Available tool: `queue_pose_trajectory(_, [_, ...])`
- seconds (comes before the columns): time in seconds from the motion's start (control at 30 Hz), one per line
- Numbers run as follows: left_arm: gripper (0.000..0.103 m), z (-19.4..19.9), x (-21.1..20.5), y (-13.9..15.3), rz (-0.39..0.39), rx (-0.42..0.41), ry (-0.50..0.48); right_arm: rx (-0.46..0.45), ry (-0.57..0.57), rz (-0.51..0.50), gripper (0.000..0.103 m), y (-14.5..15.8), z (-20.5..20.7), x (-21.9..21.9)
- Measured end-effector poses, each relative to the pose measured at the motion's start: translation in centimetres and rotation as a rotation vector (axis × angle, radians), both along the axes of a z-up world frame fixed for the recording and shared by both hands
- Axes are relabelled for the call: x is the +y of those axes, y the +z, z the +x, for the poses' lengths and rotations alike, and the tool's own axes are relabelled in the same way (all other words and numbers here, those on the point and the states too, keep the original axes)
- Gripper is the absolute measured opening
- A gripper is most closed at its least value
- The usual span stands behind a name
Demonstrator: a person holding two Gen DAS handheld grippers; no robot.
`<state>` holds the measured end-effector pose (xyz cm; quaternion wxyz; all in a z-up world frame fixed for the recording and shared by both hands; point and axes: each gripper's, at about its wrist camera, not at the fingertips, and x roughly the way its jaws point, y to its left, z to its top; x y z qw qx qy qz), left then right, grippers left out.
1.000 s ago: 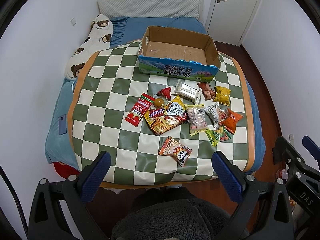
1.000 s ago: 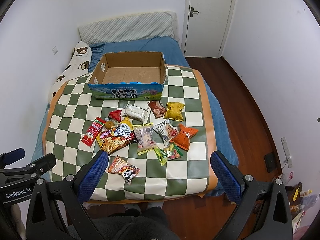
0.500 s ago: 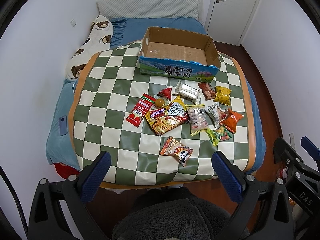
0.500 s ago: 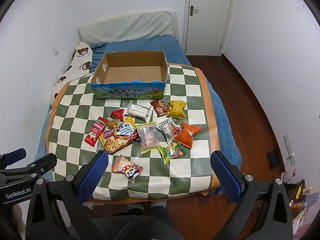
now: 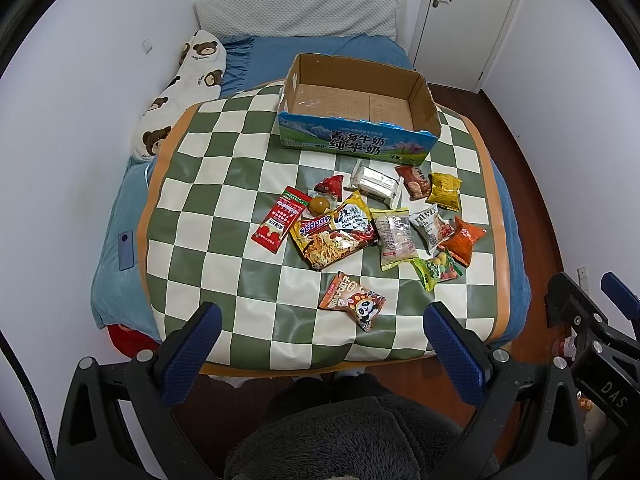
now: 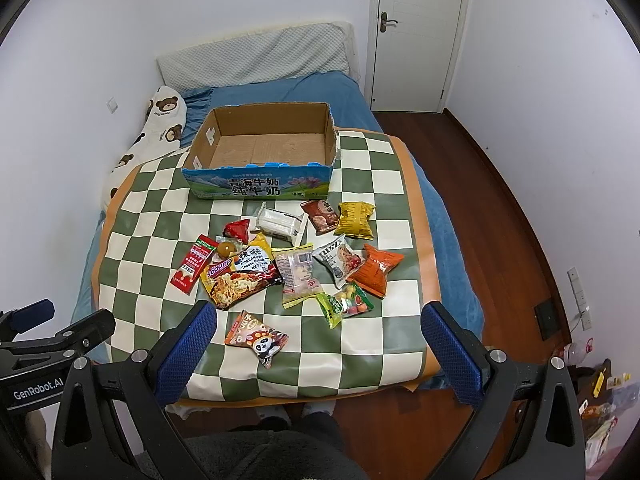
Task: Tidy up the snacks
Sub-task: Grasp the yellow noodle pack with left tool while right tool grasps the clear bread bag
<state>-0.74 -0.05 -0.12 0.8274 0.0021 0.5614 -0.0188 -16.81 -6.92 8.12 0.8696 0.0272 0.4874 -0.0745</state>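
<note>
Several snack packets lie on a green-and-white checkered mat (image 5: pixel 224 208) on a bed. Nearest me is a panda packet (image 5: pixel 353 300) (image 6: pixel 258 336). Behind it lie a yellow noodle pack (image 5: pixel 334 236) (image 6: pixel 240 276), a red sachet (image 5: pixel 281 220), a clear packet (image 6: pixel 299 270), an orange bag (image 6: pixel 375 270) and a green candy bag (image 6: pixel 346 305). An empty cardboard box (image 5: pixel 356 108) (image 6: pixel 264 148) stands at the far side. My left gripper (image 5: pixel 322 344) and right gripper (image 6: pixel 316 344) are both open and empty, held above the mat's near edge.
A bear-print pillow (image 5: pixel 180 92) lies along the left wall. A blue phone (image 5: pixel 126 250) rests on the blue bedding at left. A white door (image 6: pixel 416 32) is at the back right. Wooden floor (image 6: pixel 492 216) runs along the bed's right side.
Both grippers have moved a little forward and lower toward the mat, so the snacks look nearer. Nothing on the mat has moved.
</note>
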Motion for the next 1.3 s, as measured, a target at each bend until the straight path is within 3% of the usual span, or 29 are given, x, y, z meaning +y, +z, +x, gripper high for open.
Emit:
queue_pose_trajectory(0.3, [0.103, 0.7, 0.2, -0.7, 0.019, -0.02, 0.002, 0.009, -0.007, 0.012, 0.103, -0.7, 0.3, 0.2])
queue_pose_trajectory(0.37, [0.103, 1.8, 0.2, -2.0, 0.039, -0.024, -0.012, 0.022, -0.013, 0.031, 0.103, -1.6, 1.2, -0.2])
queue_pose_trajectory(0.47, [0.103, 4.7, 0.2, -5.1, 0.144, -0.035, -0.043, 0.057, -0.026, 0.057, 0.103, -4.4, 3.1, -0.8])
queue_pose_trajectory(0.6, [0.103, 8.5, 0.0, -10.2, 0.233, 0.002, -0.095, 0.127, -0.053, 0.069, 0.103, -10.0, 6.7, -2.1])
queue_pose_trajectory(0.93, [0.103, 15.8, -4.5, -23.6, 0.392, 0.155, -0.404, 0.337, -0.076, 0.186, 0.103, -25.1, 13.9, -5.3])
queue_pose_trajectory(1.1, [0.103, 18.1, -7.2, -28.4, 0.449, 0.206, -0.587, 0.401, -0.057, 0.218, 0.103, -29.6, 15.6, -5.3])
queue_pose_trajectory(1.3, [0.103, 19.5, -9.7, -32.3, 0.45, 0.279, -0.798, 0.446, -0.038, 0.215, 0.103, -32.0, 16.7, -5.1])
